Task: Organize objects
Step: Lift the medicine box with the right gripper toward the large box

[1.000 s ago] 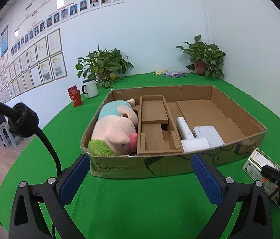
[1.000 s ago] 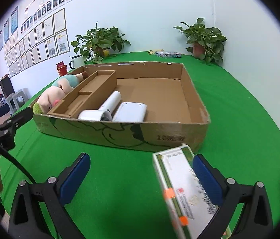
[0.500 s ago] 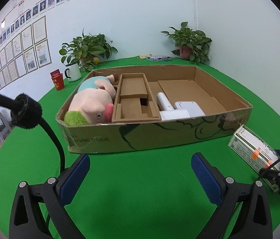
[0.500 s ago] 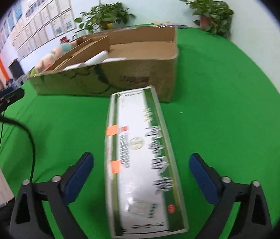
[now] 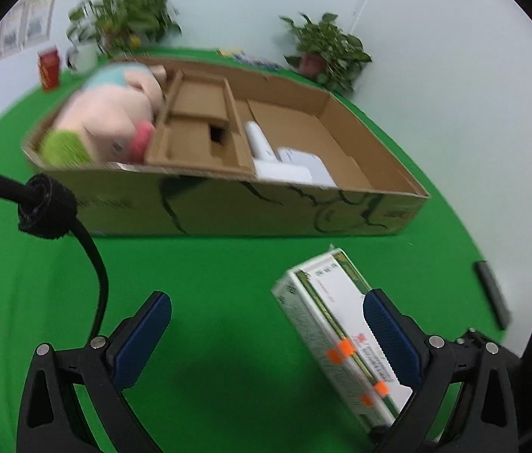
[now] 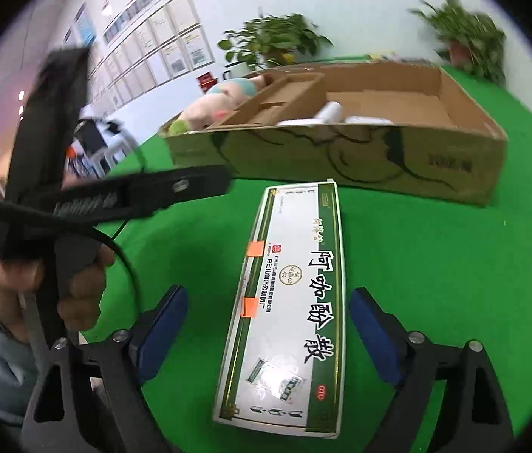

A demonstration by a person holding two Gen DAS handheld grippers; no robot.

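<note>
Since the earlier frames, both hand-held grippers have tipped downward and closed in on the long white-and-green medicine carton [image 6: 296,298], which now lies flat on the green table [image 6: 436,264] just in front of the near wall of the shallow brown cardboard box [image 6: 341,158]. The right gripper [image 6: 266,328] now straddles the carton's near half; its jaws have just been opening a little again after narrowing, and they stand wide, with the carton between the blue pads [image 6: 162,332] and a strip of green showing on each side, so neither pad presses on it. The left gripper [image 5: 266,339] has swung from facing the box to facing the carton [image 5: 341,336] from the left; its jaws are wide apart, and its right pad [image 5: 387,336] overlaps the carton's top edge in that view, though whether it touches cannot be told.

Inside the box, the pink plush pig [image 5: 111,120] fills the left compartment, a brown cardboard insert [image 5: 198,132] sits in the middle, and a white hair dryer [image 5: 266,151] and a white flat case [image 5: 303,162] lie to its right. A person's hand [image 6: 77,287] grips the left tool's handle at the left of the right-wrist view.
</note>
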